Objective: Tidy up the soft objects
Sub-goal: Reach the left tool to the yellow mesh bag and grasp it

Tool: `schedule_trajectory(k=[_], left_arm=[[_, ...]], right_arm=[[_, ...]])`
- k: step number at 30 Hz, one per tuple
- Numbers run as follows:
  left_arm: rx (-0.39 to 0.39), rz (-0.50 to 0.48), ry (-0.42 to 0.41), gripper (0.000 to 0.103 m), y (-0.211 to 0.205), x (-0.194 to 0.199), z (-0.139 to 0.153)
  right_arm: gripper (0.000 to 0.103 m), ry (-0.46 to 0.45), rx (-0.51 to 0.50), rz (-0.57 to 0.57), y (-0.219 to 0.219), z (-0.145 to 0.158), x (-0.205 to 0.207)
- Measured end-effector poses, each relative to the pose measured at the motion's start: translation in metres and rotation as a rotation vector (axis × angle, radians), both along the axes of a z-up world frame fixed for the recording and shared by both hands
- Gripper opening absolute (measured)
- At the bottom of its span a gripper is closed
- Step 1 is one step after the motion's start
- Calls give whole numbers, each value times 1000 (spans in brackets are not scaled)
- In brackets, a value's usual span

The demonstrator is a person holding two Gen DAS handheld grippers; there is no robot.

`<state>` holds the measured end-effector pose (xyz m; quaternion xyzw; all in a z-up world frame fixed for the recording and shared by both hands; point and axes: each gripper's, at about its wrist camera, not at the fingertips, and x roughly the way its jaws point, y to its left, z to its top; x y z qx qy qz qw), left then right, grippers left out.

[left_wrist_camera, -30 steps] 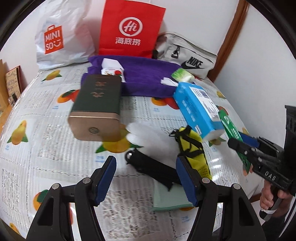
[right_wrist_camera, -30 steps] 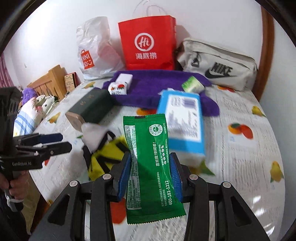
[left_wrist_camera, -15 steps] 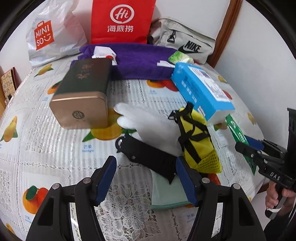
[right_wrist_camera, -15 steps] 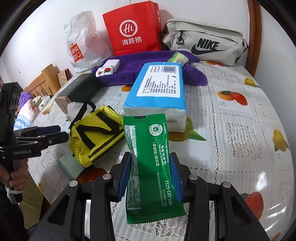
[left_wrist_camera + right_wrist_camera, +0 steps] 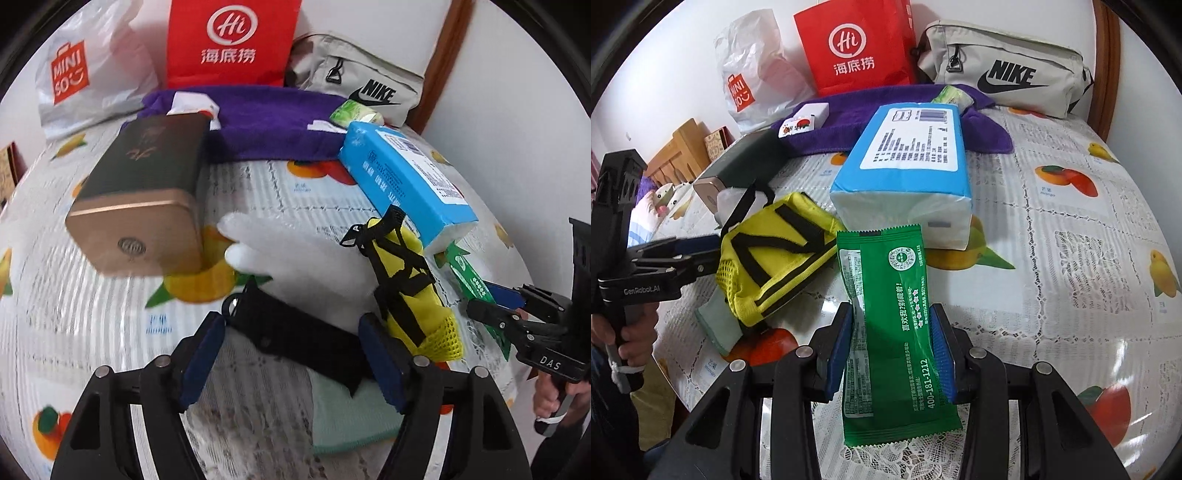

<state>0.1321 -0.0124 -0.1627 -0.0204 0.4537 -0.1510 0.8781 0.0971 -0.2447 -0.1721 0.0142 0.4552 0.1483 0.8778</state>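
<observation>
My left gripper (image 5: 293,354) hangs low over the fruit-print tablecloth (image 5: 258,184), and its jaws are opening. Between them lies a black pouch (image 5: 295,336); the pads do not press on it. The pouch rests on a white glove (image 5: 295,258) and a mint cloth (image 5: 347,417). A yellow mesh bag (image 5: 406,291) with black straps lies just right of it. My right gripper (image 5: 892,347) is shut on a green snack packet (image 5: 894,314), held just in front of a blue tissue pack (image 5: 908,166). That gripper (image 5: 495,306) also shows at the right edge of the left wrist view.
A dark green and gold box (image 5: 144,184) lies to the left. Along the wall behind a purple towel (image 5: 266,122) stand a red paper bag (image 5: 229,40), a white Miniso bag (image 5: 85,74) and a grey Nike bag (image 5: 1004,70). A small carton (image 5: 803,122) sits on the towel.
Both grippers have sunk closer to the table. The left jaws have spread wider around the black pouch. The green packet stays clamped in the right gripper.
</observation>
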Motion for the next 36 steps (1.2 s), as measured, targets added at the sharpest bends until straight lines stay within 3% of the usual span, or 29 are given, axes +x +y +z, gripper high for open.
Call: schedule_trajectory(k=[7, 12, 18, 20, 22, 32, 36], left_arm=[[0, -14, -49, 79, 1, 6, -2], [23, -30, -63, 57, -2, 3, -3], [9, 6, -66, 31, 9, -2, 0], [-4, 17, -64, 17, 16, -5, 2], [-23, 22, -60, 12, 23, -8, 4], [-8, -7, -42, 11, 29, -37, 5], [-38, -2, -57, 11, 28, -37, 13]], right_arm=[[41, 15, -19, -2, 2, -5, 3], [41, 16, -26, 0, 3, -5, 6], [41, 15, -33, -4, 4, -4, 5], [42, 14, -33, -4, 5, -3, 4], [41, 15, -31, -5, 5, -3, 3], [42, 7, -42, 10, 11, 0, -4], [42, 5, -43, 5, 10, 0, -6]])
